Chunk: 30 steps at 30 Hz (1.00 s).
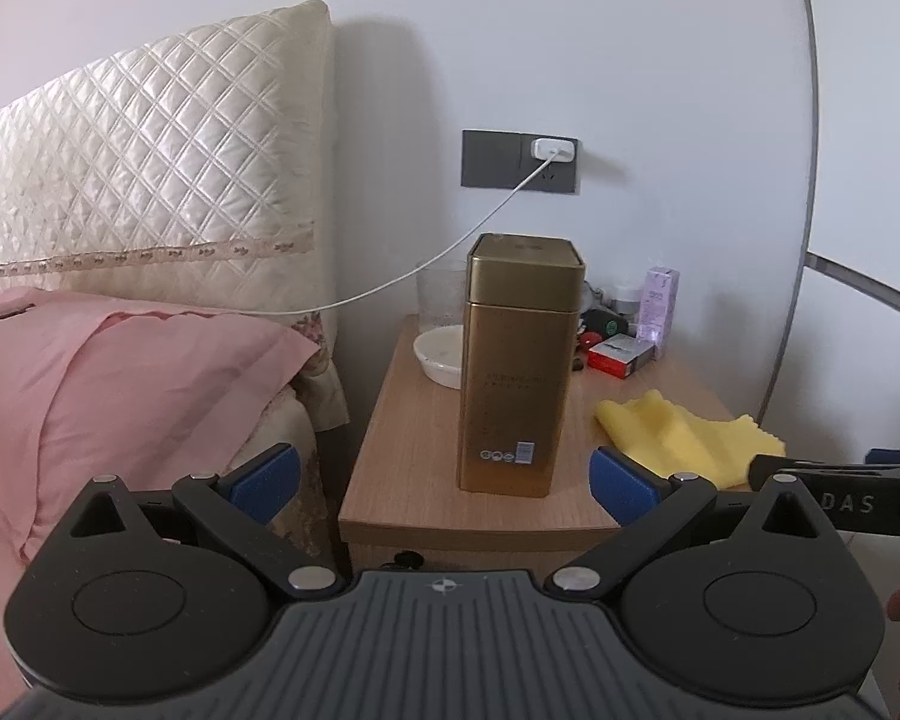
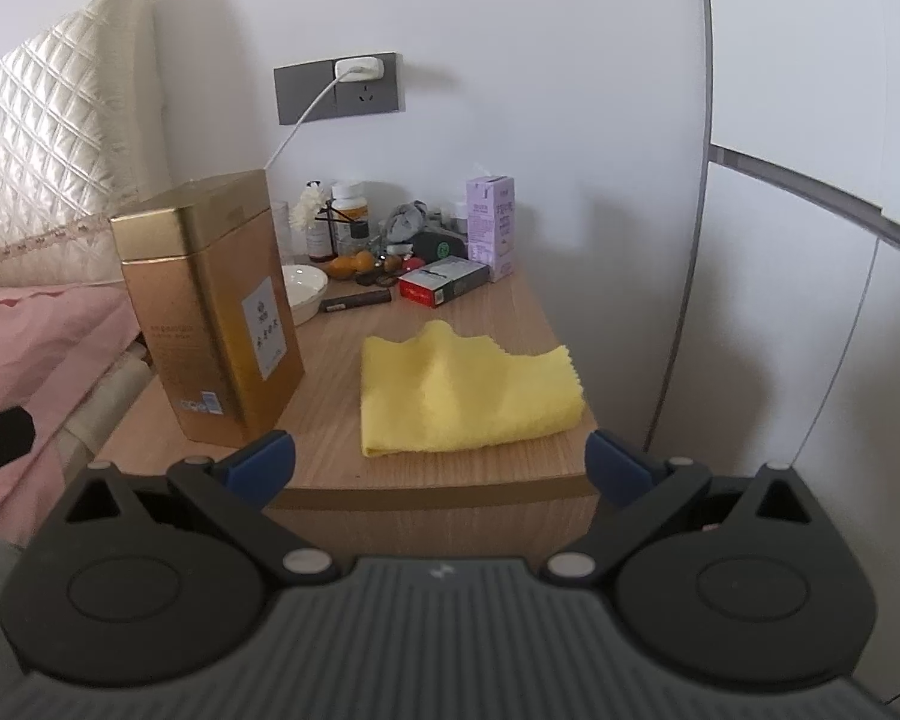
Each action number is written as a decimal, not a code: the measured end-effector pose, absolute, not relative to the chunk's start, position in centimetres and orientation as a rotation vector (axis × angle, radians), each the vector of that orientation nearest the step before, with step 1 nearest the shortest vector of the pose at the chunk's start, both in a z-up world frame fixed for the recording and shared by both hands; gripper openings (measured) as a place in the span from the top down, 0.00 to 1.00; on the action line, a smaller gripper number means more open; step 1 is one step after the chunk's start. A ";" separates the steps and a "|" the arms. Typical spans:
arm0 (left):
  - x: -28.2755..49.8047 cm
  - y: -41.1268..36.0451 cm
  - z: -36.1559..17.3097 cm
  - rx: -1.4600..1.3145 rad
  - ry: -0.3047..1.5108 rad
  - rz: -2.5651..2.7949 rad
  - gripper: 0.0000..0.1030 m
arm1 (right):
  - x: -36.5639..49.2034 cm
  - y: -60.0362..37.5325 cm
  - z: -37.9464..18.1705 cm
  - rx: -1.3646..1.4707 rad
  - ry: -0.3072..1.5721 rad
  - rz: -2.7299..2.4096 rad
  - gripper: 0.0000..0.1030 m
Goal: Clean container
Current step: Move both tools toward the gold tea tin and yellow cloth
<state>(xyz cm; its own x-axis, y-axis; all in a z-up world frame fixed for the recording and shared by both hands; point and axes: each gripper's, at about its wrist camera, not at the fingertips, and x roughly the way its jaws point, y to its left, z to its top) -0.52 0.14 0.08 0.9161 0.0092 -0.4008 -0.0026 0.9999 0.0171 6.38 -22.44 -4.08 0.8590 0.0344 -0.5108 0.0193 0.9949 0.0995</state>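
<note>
A tall gold tin container with its lid on stands upright near the front of the wooden nightstand; it also shows in the right wrist view. A folded yellow cloth lies to its right, also seen in the left wrist view. My left gripper is open and empty, just in front of the tin. My right gripper is open and empty, in front of the cloth, short of the nightstand's front edge. The right gripper's body shows at the right edge of the left view.
A white dish, a glass, a red-and-grey box, a purple carton, bottles and small items crowd the back of the nightstand. A bed with a pink pillow lies left. A charger cable hangs from the wall socket.
</note>
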 end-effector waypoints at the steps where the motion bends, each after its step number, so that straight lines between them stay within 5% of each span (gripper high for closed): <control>1: -0.5 0.0 0.2 0.022 0.406 0.005 0.00 | 6.4 -22.4 -4.1 0.102 0.538 0.010 0.00; 30: 2.8 -2.6 0.0 0.001 0.382 -0.040 0.00 | 6.5 -22.1 -3.8 0.120 0.517 0.042 0.00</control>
